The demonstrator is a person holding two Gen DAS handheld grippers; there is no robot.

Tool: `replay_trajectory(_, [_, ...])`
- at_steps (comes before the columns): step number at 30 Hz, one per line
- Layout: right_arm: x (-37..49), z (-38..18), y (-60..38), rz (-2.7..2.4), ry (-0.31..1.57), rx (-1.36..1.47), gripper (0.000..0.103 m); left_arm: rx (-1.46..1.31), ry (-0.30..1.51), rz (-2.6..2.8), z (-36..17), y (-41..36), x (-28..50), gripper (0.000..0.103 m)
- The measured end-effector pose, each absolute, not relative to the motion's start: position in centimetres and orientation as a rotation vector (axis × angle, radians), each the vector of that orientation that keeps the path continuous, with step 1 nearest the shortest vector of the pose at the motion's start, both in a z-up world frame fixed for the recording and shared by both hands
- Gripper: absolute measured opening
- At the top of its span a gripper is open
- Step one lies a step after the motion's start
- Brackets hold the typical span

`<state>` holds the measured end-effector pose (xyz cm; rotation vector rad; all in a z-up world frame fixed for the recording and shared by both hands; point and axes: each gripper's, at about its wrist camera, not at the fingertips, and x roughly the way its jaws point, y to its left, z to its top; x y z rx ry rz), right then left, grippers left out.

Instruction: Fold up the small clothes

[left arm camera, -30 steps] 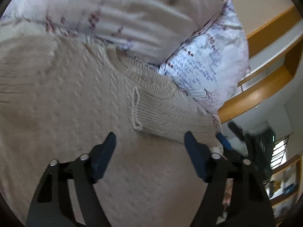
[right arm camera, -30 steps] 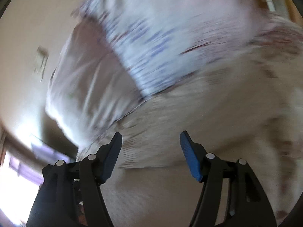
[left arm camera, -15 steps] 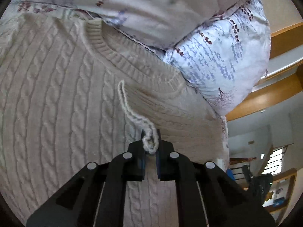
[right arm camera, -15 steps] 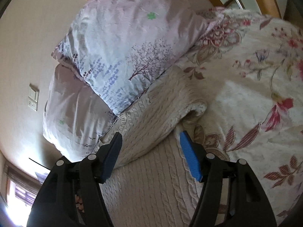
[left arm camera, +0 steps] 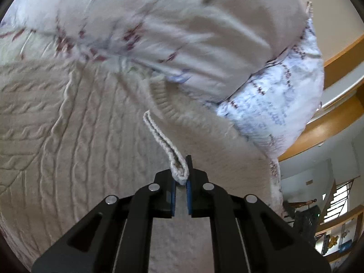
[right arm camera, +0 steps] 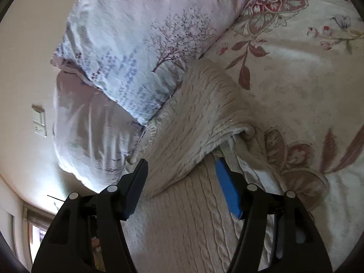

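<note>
On the bed, up against the pillows: cream cable-knit sweater point(left arm camera: 68, 136) spread flat over floral bedspread point(right arm camera: 295, 68), neck end touching two stacked pale printed pillows point(left arm camera: 193, 45).

Left claw point(left arm camera: 180, 179): jaws nearly together, pinching the bottom of a thin cream knitted yarn loop point(left arm camera: 163, 141) that runs up toward the ribbed collar. Nothing else in the grip; the sweater body itself is not caught, as far as can be seen.

Right claw point(right arm camera: 182, 182): jaws wide apart, holding nothing. Poised over the folded-over sleeve or shoulder point(right arm camera: 200, 118), one blue pad close to the fold edge; contact unclear.

Risks, judged from this:
- The loop is a slim handle. Pulling on it likely drags only the collar, bunching the knit rather than moving the garment.
- A hard tug could stretch or snag the loop, or let it slip free of the pads.
- Pillows sit on or against the neck edge; lifting there may catch and tip them onto the sweater.
- Right claw closing here might pinch bedspread together with sleeve, since the two layers lie touching.
- Left view is blurred, so collar detail is uncertain.
</note>
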<state>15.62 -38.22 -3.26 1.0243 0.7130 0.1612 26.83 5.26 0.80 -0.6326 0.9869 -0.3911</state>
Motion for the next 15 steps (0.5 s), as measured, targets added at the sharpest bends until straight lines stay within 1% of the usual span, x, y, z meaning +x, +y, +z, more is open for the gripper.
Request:
replay_trajectory(2, [16.14,-3.51,-38.34,0.125,0.716,1.029,0.054,-0.631,0.999,-0.386,0.19,5.45,26.80,0.007])
replay_trajectory(3, [16.35,-3.61,-38.51,0.093,0.712,1.032,0.050,-0.629,1.002,-0.386,-0.03,5.46,26.74,0.007])
replay_trajectory(4, [16.51,-3.58,-38.65,0.066,0.704,1.030,0.048,-0.626,1.004,-0.385,-0.14,5.39,26.76,0.007])
replay_trajectory(5, [16.64,-3.51,-38.75,0.049,0.697,1.026,0.043,-0.622,1.005,-0.384,-0.17,5.44,26.72,0.007])
replay_trajectory(7, [16.89,-3.21,-38.96,-0.004,0.675,0.994,0.025,-0.604,1.003,-0.381,-0.05,5.50,26.52,0.007])
replay_trajectory(8, [16.86,-3.10,-39.00,-0.026,0.664,0.973,0.010,-0.585,0.999,-0.376,0.03,5.47,26.39,0.007])
replay_trajectory(11, [16.18,-3.33,-39.03,-0.079,0.646,0.952,0.008,-0.526,0.986,-0.357,0.07,5.15,26.15,0.007])
replay_trajectory(15, [16.29,-3.80,-38.16,-0.135,0.689,0.864,0.008,-0.500,0.978,-0.340,-0.33,4.95,26.24,0.007])
